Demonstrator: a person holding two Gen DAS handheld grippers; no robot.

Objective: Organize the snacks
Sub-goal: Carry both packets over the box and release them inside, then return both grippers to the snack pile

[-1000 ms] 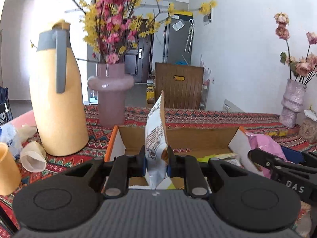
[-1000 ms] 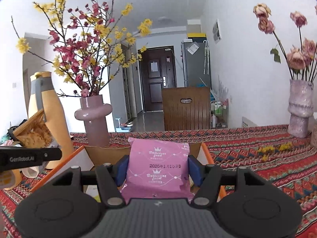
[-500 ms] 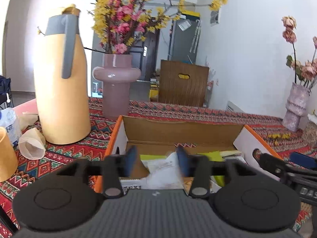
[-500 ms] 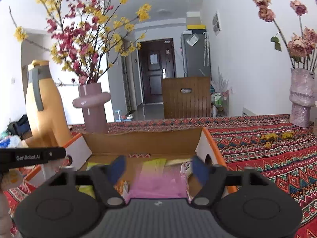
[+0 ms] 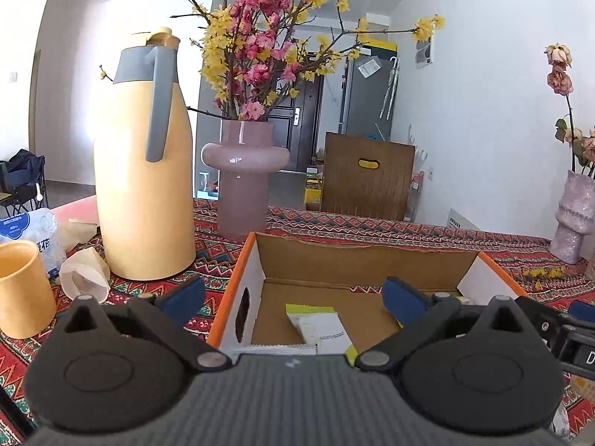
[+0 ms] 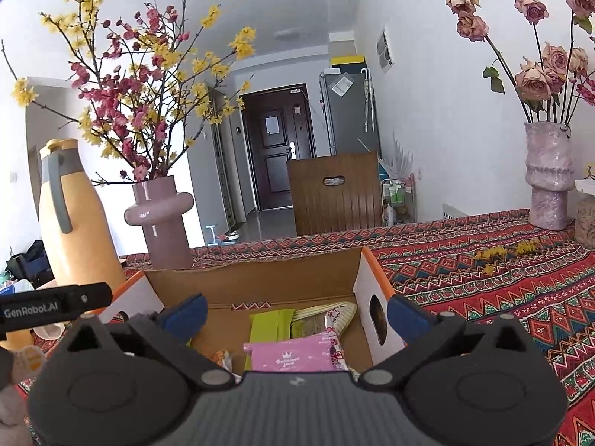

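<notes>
Both grippers are spread wide with nothing between the pads, and both have just been opening up. Left gripper (image 5: pixel 293 299) hangs over the near-left part of the cardboard box (image 5: pixel 316 256), its blue fingertips (image 5: pixel 184 297) splayed so far that the left one sits out over the patterned tablecloth (image 5: pixel 446 232) rather than the box. Down on the box floor in the left wrist view lies a white and lime-green snack packet (image 5: pixel 321 329), flat, with some printed white wrapper just in front of it at the near wall. Right gripper (image 6: pixel 295 316) is over the right end of the same box, and its right pad pokes out past the box's white side wall with the oval handle hole. Under it a pink snack pouch (image 6: pixel 293 355) lies flat on the pile, with a lime-green packet (image 6: pixel 266 325) and a striped floral wrapper (image 6: pixel 334 314) behind it, all inside the box. The tip of each gripper also creeps into the other camera's edge. Around the box: a tall yellow thermos jug (image 5: pixel 143 171) with a grey handle, a mauve vase (image 5: pixel 243 174) full of pink and yellow blossom branches, a yellow cup (image 5: pixel 20 288), and a textured pink vase (image 6: pixel 548 174) with dried roses well off to the right.
</notes>
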